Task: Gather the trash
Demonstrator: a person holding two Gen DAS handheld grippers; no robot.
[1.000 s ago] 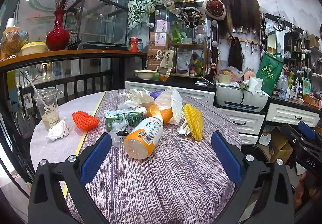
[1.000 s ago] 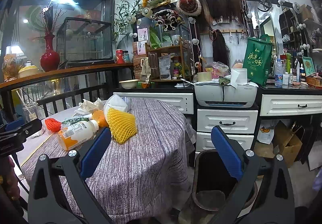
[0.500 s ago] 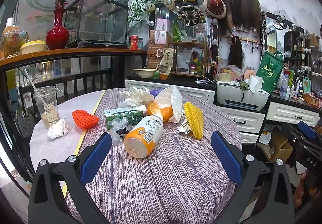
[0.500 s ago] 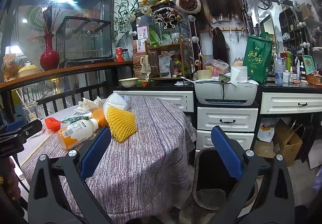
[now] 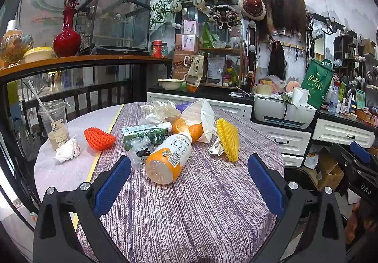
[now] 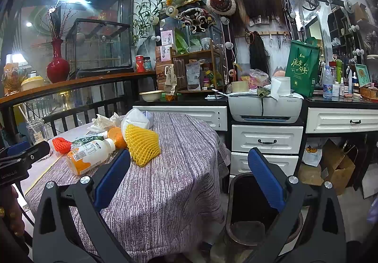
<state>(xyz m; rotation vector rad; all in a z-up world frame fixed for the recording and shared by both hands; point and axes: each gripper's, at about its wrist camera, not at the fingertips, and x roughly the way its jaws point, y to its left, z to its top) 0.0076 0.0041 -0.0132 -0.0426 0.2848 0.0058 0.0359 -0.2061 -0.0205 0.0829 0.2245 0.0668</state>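
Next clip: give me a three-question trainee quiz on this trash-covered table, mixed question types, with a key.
1. True or false: the orange-and-white plastic bottle stands upright on the purple striped tablecloth.
2. Which sits nearest the clear plastic cup with a straw? A) yellow foam fruit net B) crumpled white tissue C) green carton
3. Fill in: both the left gripper and the right gripper are ____.

Key: 1 false, it lies on its side; 2 B; 3 open, holding nothing.

desk (image 5: 212, 204): bottle (image 5: 169, 159) lying centre | carton (image 5: 144, 133) behind-left of it | cup (image 5: 54, 125) at far left edge | bin (image 6: 250, 211) on floor, right of desk
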